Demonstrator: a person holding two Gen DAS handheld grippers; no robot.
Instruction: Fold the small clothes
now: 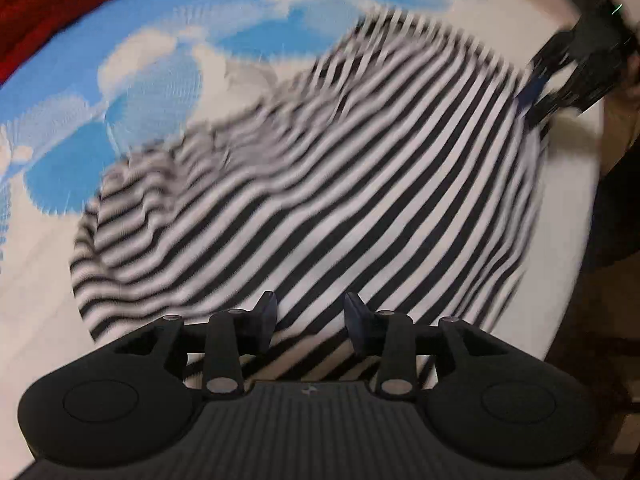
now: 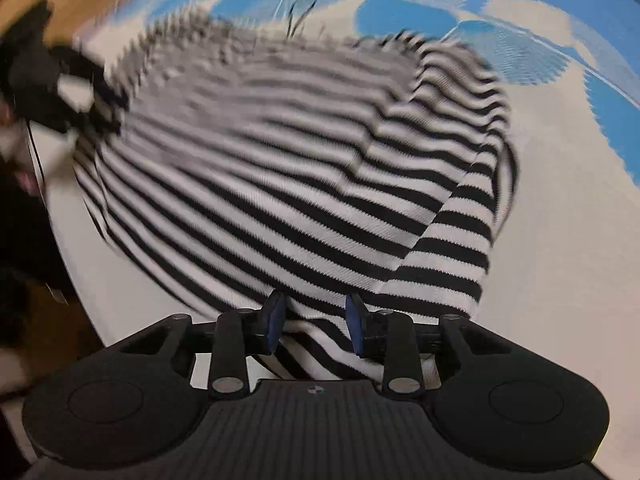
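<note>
Black-and-white striped garment (image 1: 320, 184) spread flat on the surface (image 1: 568, 184), partly folded, one sleeve (image 2: 452, 240) doubled over its body; near hem running directly beneath and between both sets of jaws. Left gripper (image 1: 311, 312) poised over that hem, jaws partly apart, pads clear of the cloth. Right gripper (image 2: 315, 312) likewise, jaws partly apart, nothing pinched. Blue-and-white cloud-print covering (image 1: 160, 60) beyond the garment, far from the jaws. Views motion-blurred.
</note>
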